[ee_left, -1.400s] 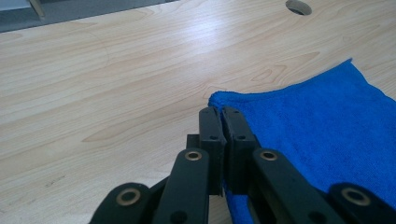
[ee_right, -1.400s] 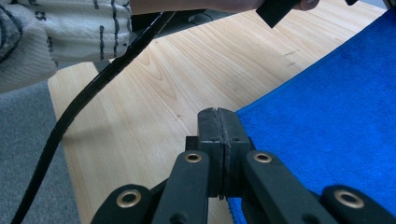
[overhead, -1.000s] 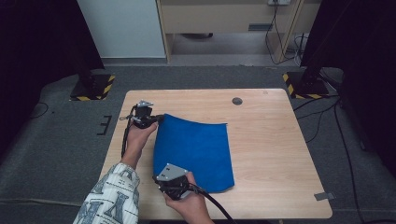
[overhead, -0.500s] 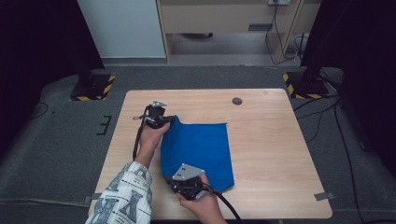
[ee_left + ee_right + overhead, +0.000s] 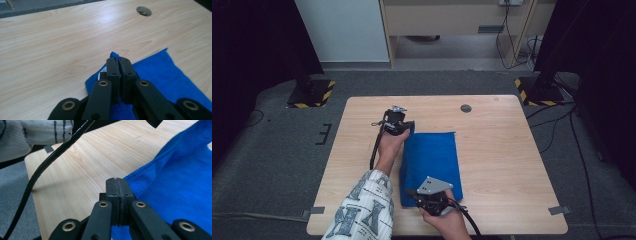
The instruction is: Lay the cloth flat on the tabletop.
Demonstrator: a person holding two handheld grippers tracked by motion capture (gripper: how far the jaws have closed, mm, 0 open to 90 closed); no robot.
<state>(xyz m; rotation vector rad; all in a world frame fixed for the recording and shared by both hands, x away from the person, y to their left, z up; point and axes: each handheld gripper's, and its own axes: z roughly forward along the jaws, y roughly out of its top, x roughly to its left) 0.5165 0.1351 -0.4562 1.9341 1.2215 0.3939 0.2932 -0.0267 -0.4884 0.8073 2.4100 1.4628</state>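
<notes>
Folding step in hand: the blue cloth [image 5: 432, 165] lies on the wooden table [image 5: 512, 165], roughly centre, already narrowed to a tall strip, and both grippers carry its left edge across toward the right. Judged mid-fold, not finished.

Left gripper [image 5: 404, 128] sits at the cloth's far left corner. In the left gripper view its jaws are pressed together with a tuft of blue fabric [image 5: 113, 54] poking out at the tips, so it is clamped on that corner. Right gripper [image 5: 414, 192] sits at the near left corner, close to the table's front edge. In the right gripper view the jaws are closed tight with the hemmed edge [image 5: 150, 170] running out from them, pinching the cloth.

Next move, by judgement: bring both corners over level with each other until the lifted edge meets the right edge, lower, then release. Needs matched travel in both hands or the fold skews. The thin pinch could slip.

Cable hole [image 5: 466, 108] in the table is well apart from the cloth.
</notes>
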